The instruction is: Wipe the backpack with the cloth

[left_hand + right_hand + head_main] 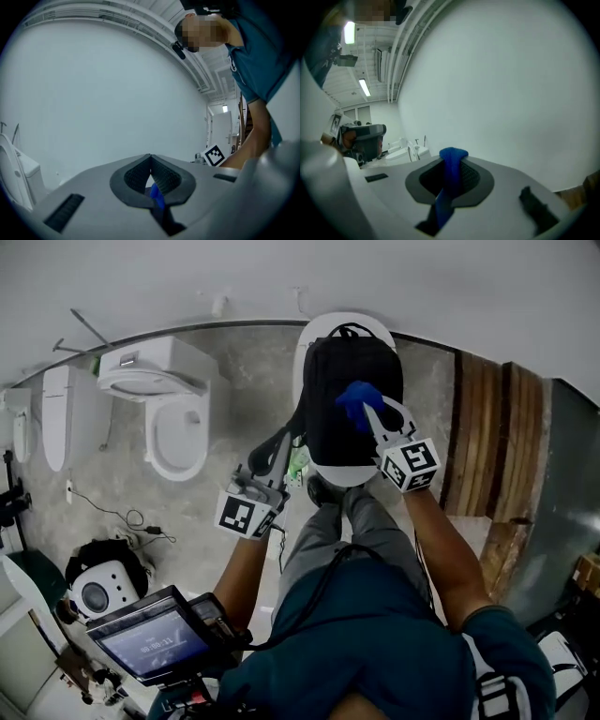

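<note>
Grey concrete floor (234,381) runs up to a white wall, with wood planks (483,427) laid along the right side and a toilet (173,423) standing open at the left. Straight ahead of the person is a second white toilet (349,476), and the black backpack (328,371) lies on top of it. It covers the toilet from the far rim almost to the near rim, where a strip of white shows.

The right gripper (370,413) reaches over the backpack's right half. Its jaws are pressed onto the blue cloth (354,399), which bunches at the tips and rests against the black fabric. In the right gripper view the cloth (452,173) fills the gap of the gripper (452,161) and pokes out past the tips.

The left gripper (272,463) sits off the toilet's near left edge. A black strap (277,448) comes down from the backpack's left side and runs into its jaws. In the left gripper view the gripper (150,159) has its tips pressed together, with a dark strip and a bit of blue caught lower down between the pads.

The person's legs stand just before the toilet, between the two forearms.
</note>
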